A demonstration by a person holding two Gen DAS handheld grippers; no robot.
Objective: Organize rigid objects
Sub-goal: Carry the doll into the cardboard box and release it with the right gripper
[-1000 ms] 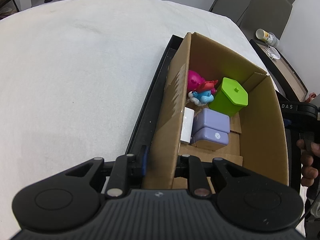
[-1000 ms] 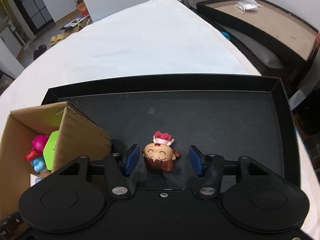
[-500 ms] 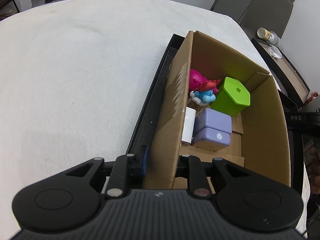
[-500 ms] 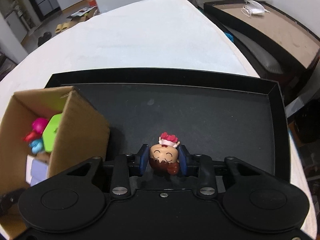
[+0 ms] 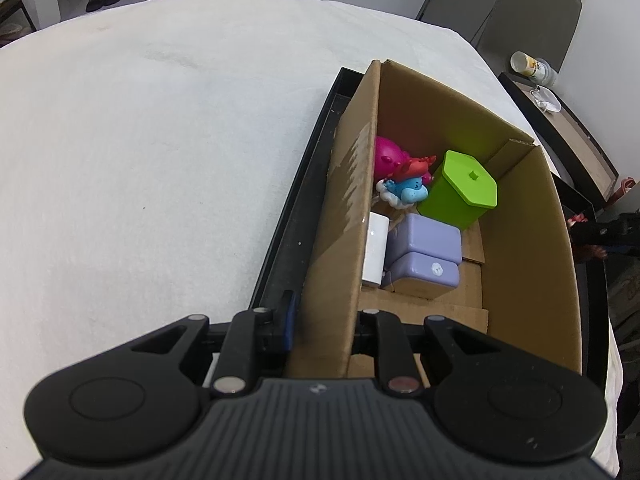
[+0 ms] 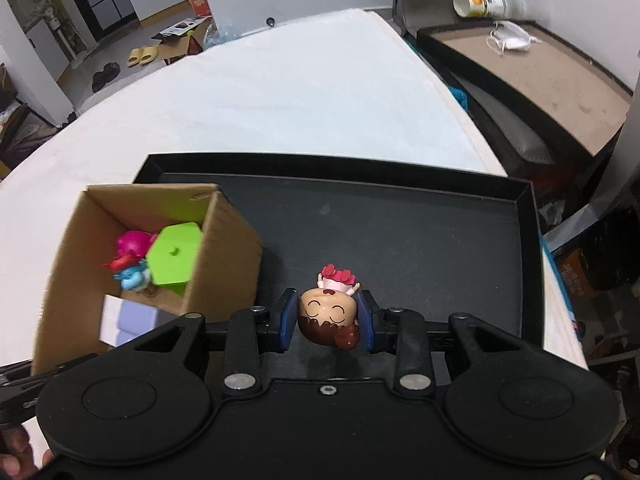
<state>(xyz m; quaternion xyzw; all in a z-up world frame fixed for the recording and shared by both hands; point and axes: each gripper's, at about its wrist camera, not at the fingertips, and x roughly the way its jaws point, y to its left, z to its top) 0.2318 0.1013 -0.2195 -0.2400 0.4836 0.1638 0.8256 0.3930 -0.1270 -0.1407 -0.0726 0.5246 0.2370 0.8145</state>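
My right gripper (image 6: 327, 322), open around the doll figurine (image 6: 329, 314) a second ago, now clamps it, lifted off the black tray (image 6: 440, 248). My left gripper (image 5: 322, 330) stays clamped on the cardboard box (image 5: 344, 240) wall.

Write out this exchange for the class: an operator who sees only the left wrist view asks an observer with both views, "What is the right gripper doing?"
Observer: The right gripper is shut on a doll.
Operator: How is the doll held?
Observer: By the head, face up, with its red bow pointing away from the gripper.
Operator: Where is it relative to the box?
Observer: Over the black tray, to the right of the box and apart from it.
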